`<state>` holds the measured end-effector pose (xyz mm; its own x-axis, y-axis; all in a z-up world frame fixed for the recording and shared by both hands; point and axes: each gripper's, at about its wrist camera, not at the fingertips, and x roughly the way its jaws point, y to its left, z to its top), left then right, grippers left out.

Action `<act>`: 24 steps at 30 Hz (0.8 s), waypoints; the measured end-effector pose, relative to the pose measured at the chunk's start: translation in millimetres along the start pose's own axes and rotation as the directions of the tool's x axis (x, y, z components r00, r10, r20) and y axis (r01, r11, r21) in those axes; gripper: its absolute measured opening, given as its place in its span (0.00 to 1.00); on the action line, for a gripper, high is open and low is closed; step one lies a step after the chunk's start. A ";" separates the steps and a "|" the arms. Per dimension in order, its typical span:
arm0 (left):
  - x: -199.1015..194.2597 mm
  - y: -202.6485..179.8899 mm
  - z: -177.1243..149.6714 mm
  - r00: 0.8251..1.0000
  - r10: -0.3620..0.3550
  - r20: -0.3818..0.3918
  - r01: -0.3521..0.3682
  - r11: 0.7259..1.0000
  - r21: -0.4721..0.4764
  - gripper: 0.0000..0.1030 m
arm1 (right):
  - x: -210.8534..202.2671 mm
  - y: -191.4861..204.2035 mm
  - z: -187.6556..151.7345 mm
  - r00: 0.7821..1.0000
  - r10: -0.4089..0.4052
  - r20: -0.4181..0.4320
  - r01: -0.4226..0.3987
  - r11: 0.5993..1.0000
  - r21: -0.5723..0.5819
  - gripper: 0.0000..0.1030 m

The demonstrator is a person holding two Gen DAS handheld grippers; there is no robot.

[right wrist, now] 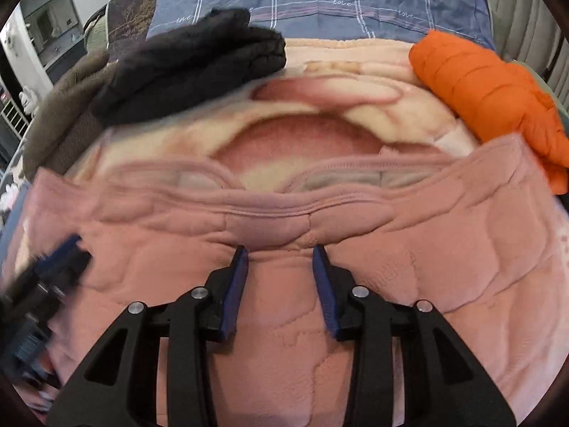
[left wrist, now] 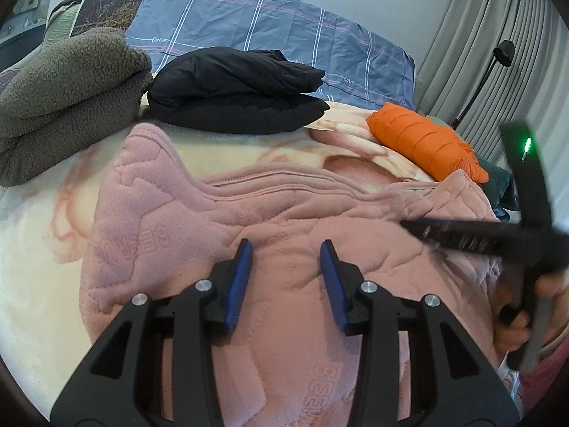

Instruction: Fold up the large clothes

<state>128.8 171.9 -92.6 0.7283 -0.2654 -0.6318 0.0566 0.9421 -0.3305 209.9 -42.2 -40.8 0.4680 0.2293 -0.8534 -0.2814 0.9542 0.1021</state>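
A large pink quilted fleece garment (left wrist: 220,227) (right wrist: 426,235) lies spread on the bed, its seamed edge running across the middle. My left gripper (left wrist: 286,249) hovers over its middle with the blue pads apart and only flat fabric showing between them. My right gripper (right wrist: 281,252) points down at the garment just short of a thick rolled fold (right wrist: 270,226), its jaws also apart. In the left wrist view the right gripper (left wrist: 419,227) comes in blurred from the right, held by a hand (left wrist: 515,323). The left gripper (right wrist: 64,252) shows blurred at the left of the right wrist view.
Folded clothes sit along the far side: a grey fleece (left wrist: 64,99), a black garment (left wrist: 234,99) and an orange puffer jacket (left wrist: 423,142). Behind them lies a blue checked pillow (left wrist: 266,32). A cream and pink blanket (left wrist: 35,249) covers the bed. A black lamp (left wrist: 503,53) and curtains (left wrist: 480,17) stand at right.
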 end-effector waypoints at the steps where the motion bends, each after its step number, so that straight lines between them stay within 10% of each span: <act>1: -0.1 0.0 -0.1 1.000 -0.001 0.000 0.001 1.000 0.000 0.40 | -8.7 1.3 9.5 0.999 0.033 0.030 -0.034 0.999 0.004 0.38; 5: -0.1 0.2 0.0 1.000 -0.003 0.001 0.003 1.000 0.000 0.40 | -8.7 10.6 33.1 0.995 0.002 0.095 0.000 1.000 -0.024 0.48; 8: -0.2 0.3 -0.1 1.000 -0.010 0.002 0.010 1.000 -0.003 0.41 | 78.0 -7.3 20.2 0.991 -0.073 -0.115 0.073 0.997 -0.002 0.53; 14: -0.6 1.8 1.1 0.999 -0.038 0.002 0.038 0.999 -0.009 0.44 | 77.3 0.6 19.8 0.992 -0.119 -0.051 0.118 0.993 -0.027 0.53; 21: -3.1 5.5 0.5 0.998 -0.057 0.014 0.057 0.998 -0.023 0.44 | -11.2 -6.0 -6.2 0.989 -0.117 0.094 0.112 0.992 0.053 0.54; 24: -3.7 6.2 0.6 0.998 -0.060 0.015 0.061 0.998 -0.025 0.44 | -64.6 4.6 -47.9 0.987 0.005 0.160 -0.005 1.000 0.001 0.54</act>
<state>126.8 178.8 -91.9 0.7336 -0.3186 -0.6002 0.0833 0.9188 -0.3858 138.3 -61.8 -9.7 0.5949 0.2615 -0.7601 -0.2827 0.9533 0.1067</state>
